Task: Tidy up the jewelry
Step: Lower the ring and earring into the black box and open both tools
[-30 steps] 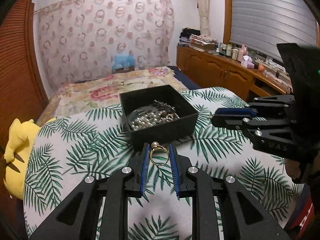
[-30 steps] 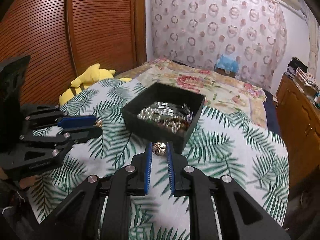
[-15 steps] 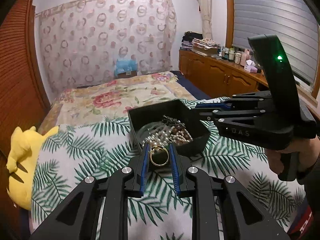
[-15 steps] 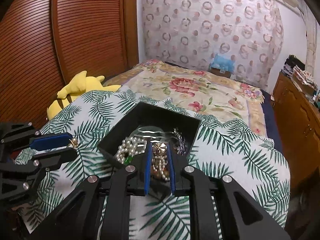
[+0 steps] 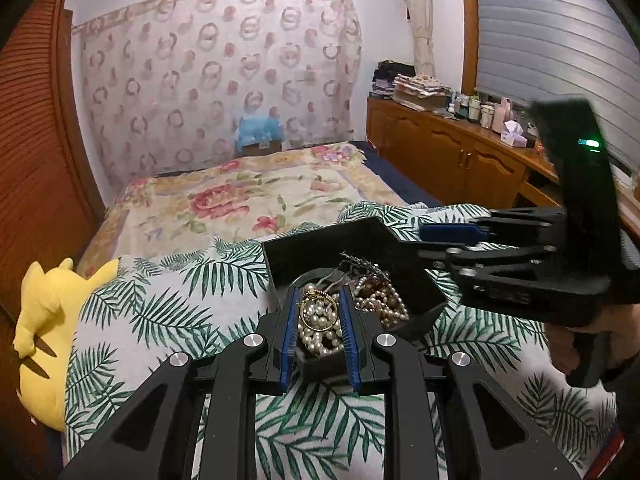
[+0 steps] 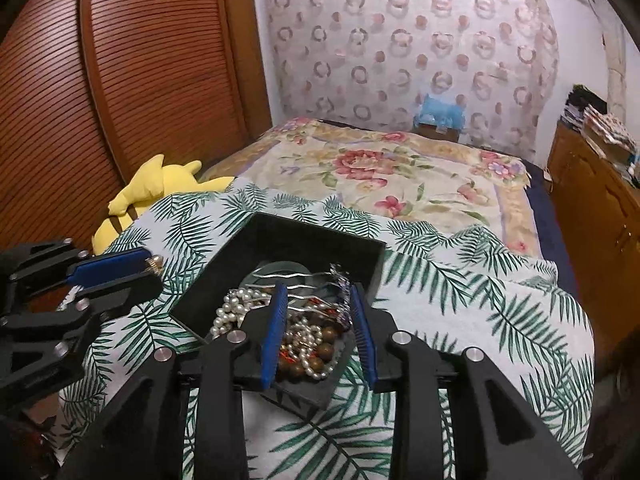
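Two grippers, the left gripper (image 5: 318, 334) and the right gripper (image 6: 319, 330); one black box (image 5: 340, 240); one gold ring (image 5: 316, 314). One yellow plush toy (image 5: 44, 320); one palm-leaf cloth (image 5: 160, 312). The beads heaped in the box cannot be counted.

Bed (image 5: 256, 204) filling room middle, floral quilt (image 6: 404, 184) lying over it, palm-leaf cloth (image 5: 168, 312) covering near end. Circle-patterned curtain (image 5: 216, 80) hanging across far wall. Slatted wooden wardrobe doors (image 6: 132, 80) standing along one side. Wooden cabinet (image 5: 452, 164) running along other side, carrying folded fabrics (image 5: 416, 84) and small bottles (image 5: 480, 110). Grey blind (image 5: 540, 36) covering window above cabinet. Yellow plush toy (image 5: 44, 320) lying at bed edge. Blue bundle (image 5: 260, 132) sitting at bed head.
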Available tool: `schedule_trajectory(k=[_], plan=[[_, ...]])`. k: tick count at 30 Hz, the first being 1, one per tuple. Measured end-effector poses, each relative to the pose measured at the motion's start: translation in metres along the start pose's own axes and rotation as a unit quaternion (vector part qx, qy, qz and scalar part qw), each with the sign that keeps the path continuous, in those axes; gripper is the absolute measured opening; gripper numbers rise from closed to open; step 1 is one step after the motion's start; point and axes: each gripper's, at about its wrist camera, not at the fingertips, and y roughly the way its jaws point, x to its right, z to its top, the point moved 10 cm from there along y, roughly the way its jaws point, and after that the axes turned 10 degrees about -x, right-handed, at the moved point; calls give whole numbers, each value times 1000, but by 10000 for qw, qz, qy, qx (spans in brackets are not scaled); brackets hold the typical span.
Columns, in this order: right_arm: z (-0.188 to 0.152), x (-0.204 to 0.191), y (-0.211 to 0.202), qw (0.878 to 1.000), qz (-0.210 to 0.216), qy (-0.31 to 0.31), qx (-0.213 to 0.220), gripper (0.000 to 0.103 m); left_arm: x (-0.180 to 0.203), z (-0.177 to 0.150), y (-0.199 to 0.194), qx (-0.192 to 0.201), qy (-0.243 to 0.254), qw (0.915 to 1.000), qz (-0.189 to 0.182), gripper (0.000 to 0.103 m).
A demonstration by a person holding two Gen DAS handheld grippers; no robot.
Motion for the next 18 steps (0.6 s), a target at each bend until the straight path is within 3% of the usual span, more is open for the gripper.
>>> schedule_trajectory(k=[9, 18], plan=[[-25, 19, -9, 9998, -107, 138, 4, 35, -2, 13, 41, -218, -86, 9996, 133, 19], [-38, 27, -20, 9997, -71, 193, 93, 35, -6, 26, 57, -263, -203, 9990, 299, 19]])
